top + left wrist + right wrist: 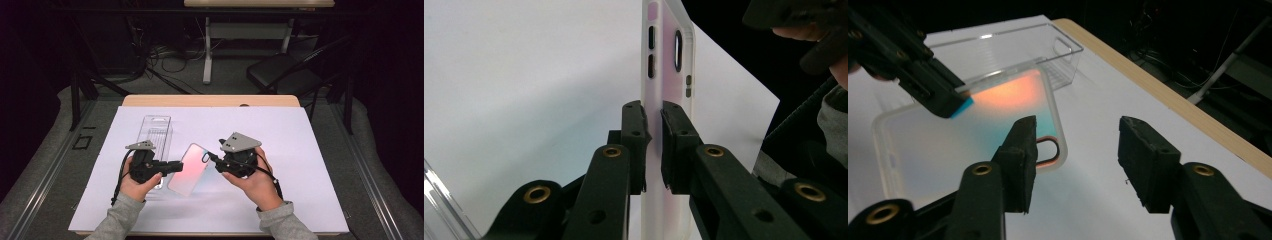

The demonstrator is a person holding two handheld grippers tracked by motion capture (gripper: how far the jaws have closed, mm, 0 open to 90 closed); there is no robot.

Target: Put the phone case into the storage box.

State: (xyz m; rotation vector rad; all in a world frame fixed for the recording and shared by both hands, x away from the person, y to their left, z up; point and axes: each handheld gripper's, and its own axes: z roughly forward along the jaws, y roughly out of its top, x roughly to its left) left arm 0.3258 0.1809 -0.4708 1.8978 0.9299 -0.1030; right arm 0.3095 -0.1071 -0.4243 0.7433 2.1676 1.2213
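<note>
We work on a tabletop [310, 200] covered by a white sheet, with a wooden strip showing along its far edge. A clear bin [156, 131] lies on the sheet toward the far left corner, and it looks empty as far as we can tell. The phone case [190, 169], translucent with a pink-to-teal tint, sits near the middle of the tabletop, just beside the bin's near end.

Our left hand-held gripper [177, 167] is clamped on the case's long edge; in the left gripper view its jaws pinch the rim [653, 150] from both sides. Our right hand-held gripper [212, 159] is at the case's far corner by the camera cut-out, with its jaws spread wide and nothing between them; in the right gripper view the case [938, 140] lies just off its inner jaw.

We judge the pick-up as done: the case is gripped and seems tilted off the sheet. What remains is likely carrying it to the bin and letting go.
</note>
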